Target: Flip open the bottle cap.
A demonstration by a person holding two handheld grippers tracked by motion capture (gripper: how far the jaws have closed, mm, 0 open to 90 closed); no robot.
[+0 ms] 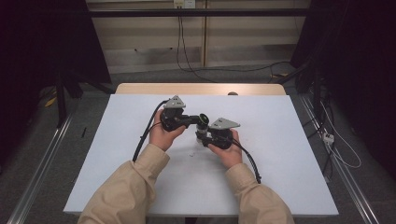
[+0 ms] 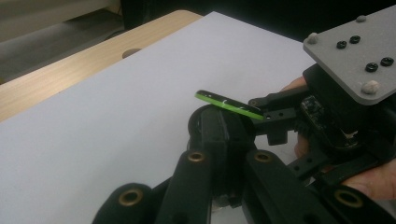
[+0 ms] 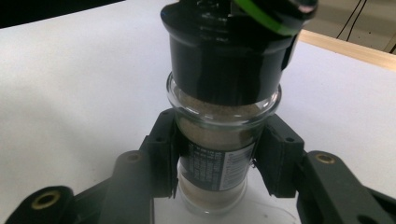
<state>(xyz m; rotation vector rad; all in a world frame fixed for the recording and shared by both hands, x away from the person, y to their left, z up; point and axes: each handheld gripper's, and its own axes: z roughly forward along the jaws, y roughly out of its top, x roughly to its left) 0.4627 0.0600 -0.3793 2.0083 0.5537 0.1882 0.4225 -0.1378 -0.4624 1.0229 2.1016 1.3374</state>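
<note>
My right gripper [image 3: 212, 158] pinches a small glass spice jar [image 3: 215, 154] around its narrow body, one black jaw pressed to each side, low in the middle of the right gripper view. My left gripper [image 2: 224, 140] is closed on the jar's black cap [image 3: 229, 60], which fills the top centre of that view; a green-edged flip lid [image 2: 229, 105] stands slightly lifted above the cap in the middle of the left gripper view.

In the high view the jar [image 1: 201, 128] sits at the centre of the frame, between my two hands over the white desk [image 1: 280, 154]. I cannot tell whether its base touches the desk.

The jar stands roughly upright, its long axis running bottom to top of the right gripper view, cap end up, with pale powder reaching up to the neck.

As I judge it, the main risk is the smooth glass turning or slipping between my right jaws if my left gripper twists or pulls the cap. A sudden release could tip the jar and spill powder on the desk. The raised lid could also let powder out if the jar leans.
</note>
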